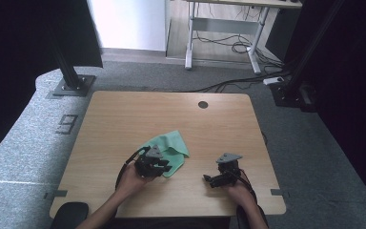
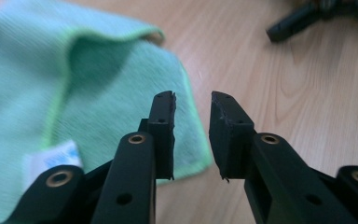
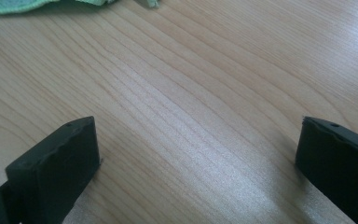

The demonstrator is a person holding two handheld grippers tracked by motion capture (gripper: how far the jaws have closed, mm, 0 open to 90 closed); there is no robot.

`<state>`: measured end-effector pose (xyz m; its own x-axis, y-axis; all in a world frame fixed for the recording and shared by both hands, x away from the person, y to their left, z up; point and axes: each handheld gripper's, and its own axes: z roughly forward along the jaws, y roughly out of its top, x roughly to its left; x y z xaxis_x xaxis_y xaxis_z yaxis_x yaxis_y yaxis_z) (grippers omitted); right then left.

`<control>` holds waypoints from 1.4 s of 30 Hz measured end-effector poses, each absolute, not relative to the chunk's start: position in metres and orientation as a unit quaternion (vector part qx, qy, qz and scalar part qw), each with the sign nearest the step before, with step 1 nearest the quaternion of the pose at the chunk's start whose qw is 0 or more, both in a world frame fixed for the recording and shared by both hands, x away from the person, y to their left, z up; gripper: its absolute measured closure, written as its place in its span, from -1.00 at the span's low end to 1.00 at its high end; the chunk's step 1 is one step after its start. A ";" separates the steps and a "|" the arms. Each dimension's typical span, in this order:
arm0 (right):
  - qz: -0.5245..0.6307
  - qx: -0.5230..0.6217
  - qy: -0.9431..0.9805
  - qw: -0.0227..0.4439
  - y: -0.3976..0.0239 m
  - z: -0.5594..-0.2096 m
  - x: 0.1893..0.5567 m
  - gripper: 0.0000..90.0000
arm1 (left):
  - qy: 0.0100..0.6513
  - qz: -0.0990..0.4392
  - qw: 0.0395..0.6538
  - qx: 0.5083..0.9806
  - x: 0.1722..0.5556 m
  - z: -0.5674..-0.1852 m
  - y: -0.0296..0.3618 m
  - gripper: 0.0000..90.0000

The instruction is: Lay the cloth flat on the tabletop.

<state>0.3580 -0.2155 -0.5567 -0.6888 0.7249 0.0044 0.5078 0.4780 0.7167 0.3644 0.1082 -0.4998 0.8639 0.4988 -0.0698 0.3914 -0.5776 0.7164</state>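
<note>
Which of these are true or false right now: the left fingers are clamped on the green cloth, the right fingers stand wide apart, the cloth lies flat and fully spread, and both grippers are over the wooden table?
1. The left gripper is clamped on the green cloth. False: there is a gap between its fingers with nothing in it; the cloth lies on the table beyond them.
2. The right gripper has its fingers wide apart. True: only bare wood lies between them.
3. The cloth lies flat and fully spread. False: it is folded over, with a raised fold.
4. Both grippers are over the wooden table. True.
</note>
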 end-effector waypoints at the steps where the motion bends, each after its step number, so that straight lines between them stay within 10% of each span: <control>1: 0.358 0.364 0.846 0.152 -0.216 -0.557 0.358 -1.00 | 0.252 0.073 0.385 0.885 0.367 -0.497 0.108 0.52; 42: 0.358 0.365 0.846 0.151 -0.216 -0.557 0.358 -1.00 | 0.240 0.112 0.322 0.909 0.444 -0.522 0.083 0.37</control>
<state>0.3580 -0.2156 -0.5567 -0.6884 0.7253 0.0050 0.5085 0.4777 0.7165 0.4441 0.0829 -0.5220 0.8596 0.5087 0.0483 0.3650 -0.6773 0.6388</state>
